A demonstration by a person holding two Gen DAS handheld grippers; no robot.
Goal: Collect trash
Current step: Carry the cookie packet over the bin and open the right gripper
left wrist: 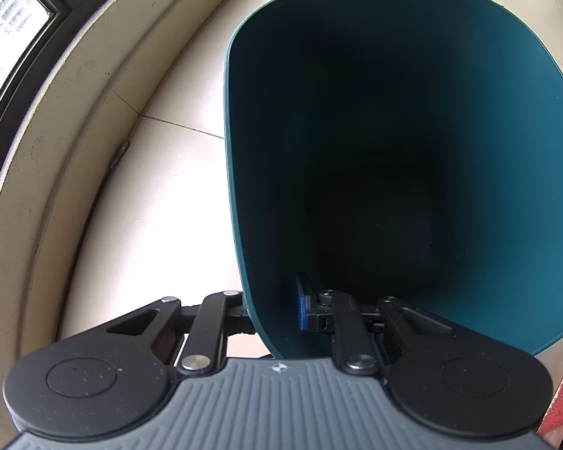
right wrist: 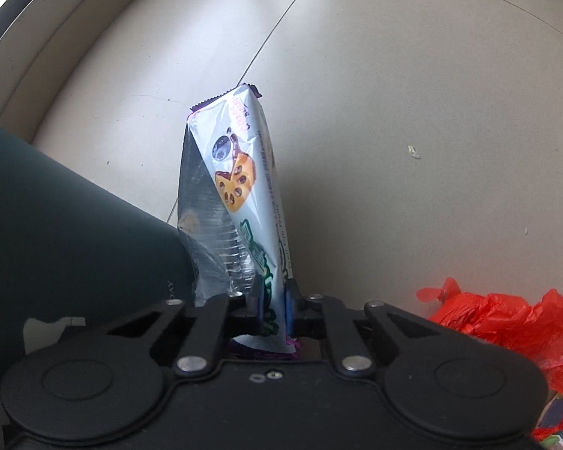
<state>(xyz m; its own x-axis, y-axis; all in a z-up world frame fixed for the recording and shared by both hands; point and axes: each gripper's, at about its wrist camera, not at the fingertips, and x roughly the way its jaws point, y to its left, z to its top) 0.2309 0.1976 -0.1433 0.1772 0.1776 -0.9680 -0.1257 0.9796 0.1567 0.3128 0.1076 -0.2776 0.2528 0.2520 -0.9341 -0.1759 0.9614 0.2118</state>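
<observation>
On the pale tiled floor [left wrist: 176, 86] stands a dark teal bin [left wrist: 506, 112], with its inside dark and deep. The left gripper [left wrist: 274, 307] is clamped on the near wall of the bin, one finger inside and one outside. The right gripper [right wrist: 273, 309] is closed on a biscuit wrapper [right wrist: 240, 172], which points away from it, just right of the bin. A red plastic bag [right wrist: 506, 318] lies at the near right.

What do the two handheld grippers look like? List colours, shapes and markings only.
Left gripper: black linkage arms with silver rivets, round black discs either side, blue pads, ribbed grey body with a small white mark. Right gripper: same black linkages, rivets, discs and blue pads, but a smooth black body.
</observation>
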